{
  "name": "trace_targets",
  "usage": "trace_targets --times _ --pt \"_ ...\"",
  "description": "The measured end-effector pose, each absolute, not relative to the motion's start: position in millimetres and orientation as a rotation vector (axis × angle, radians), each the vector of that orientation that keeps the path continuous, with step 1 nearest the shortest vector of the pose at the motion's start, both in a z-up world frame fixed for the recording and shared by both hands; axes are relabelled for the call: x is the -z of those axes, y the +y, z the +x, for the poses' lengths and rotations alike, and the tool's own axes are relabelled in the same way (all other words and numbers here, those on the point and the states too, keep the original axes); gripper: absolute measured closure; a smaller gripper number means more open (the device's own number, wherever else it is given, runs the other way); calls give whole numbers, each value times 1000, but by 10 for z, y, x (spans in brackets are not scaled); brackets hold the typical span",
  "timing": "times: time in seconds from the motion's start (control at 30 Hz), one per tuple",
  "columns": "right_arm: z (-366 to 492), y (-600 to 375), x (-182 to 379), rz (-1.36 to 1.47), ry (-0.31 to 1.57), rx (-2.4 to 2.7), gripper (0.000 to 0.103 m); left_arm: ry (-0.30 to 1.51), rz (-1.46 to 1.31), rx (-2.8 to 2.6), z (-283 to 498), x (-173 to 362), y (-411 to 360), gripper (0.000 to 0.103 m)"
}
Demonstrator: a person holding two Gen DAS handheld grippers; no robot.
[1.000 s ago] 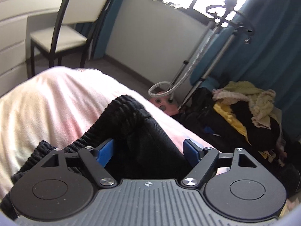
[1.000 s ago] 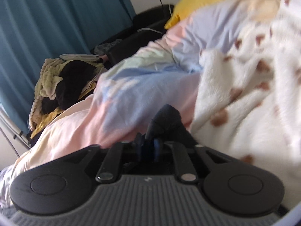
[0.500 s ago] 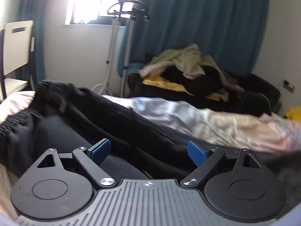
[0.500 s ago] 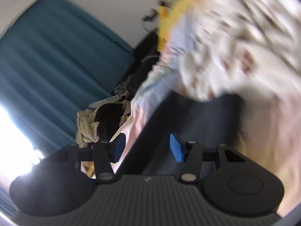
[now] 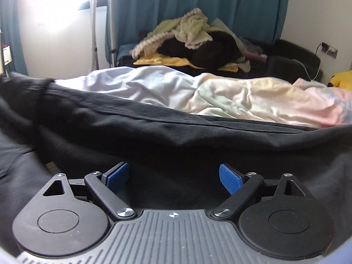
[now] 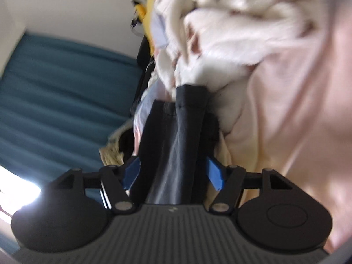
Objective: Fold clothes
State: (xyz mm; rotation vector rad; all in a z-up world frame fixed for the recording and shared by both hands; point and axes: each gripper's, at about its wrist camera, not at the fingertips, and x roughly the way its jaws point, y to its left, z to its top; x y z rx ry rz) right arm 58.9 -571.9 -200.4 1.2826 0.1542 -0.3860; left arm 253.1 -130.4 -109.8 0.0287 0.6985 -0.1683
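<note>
Black trousers (image 5: 176,136) lie spread across the bed and fill the lower half of the left wrist view. My left gripper (image 5: 173,176) hovers low over them with its blue pads (image 5: 116,175) wide apart and pressing on nothing. In the right wrist view, which is rolled on its side and blurred, a hemmed leg end of the same black trousers (image 6: 182,132) runs out between the fingers. My right gripper (image 6: 173,171) has its jaws opening; the cloth lies loose between the pads (image 6: 215,173).
A pastel sheet (image 5: 242,96) covers the bed beyond the trousers. A pile of clothes (image 5: 193,44) sits behind it, before a blue curtain (image 5: 198,0) and a steamer pole (image 5: 111,22). A white fleece blanket with brown spots (image 6: 231,33) lies beyond the leg end.
The left gripper swung from the ribbed waistband across the trousers and sank lower. The right gripper rolled sideways and opened from shut on black cloth to wide apart.
</note>
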Motion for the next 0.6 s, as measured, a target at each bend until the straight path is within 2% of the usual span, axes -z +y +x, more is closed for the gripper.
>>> trace_targets --times 0.1,0.27,0.43,0.5,0.53,0.57,0.6 --pt "755 -5742 2103 1260 180 384 33 726 67 141 2812 1226 -1465 11" --pt "1012 -5771 2099 1198 167 323 28 752 37 109 3171 1288 -1573 1" --pt "1240 -5711 1994 1126 108 270 28 693 22 138 3096 1389 -1525 0" --pt "1343 -5711 2069 1137 148 318 35 681 0 161 3054 1396 -1470 0" --pt "1396 -5702 2101 1116 183 358 52 681 -9 168 3037 1386 -1451 0" --pt "1447 -5688 2108 1080 221 402 76 681 -15 170 3005 1360 -1432 0" --pt "1477 -5673 2101 1056 240 419 82 679 -13 170 2966 1342 -1421 0"
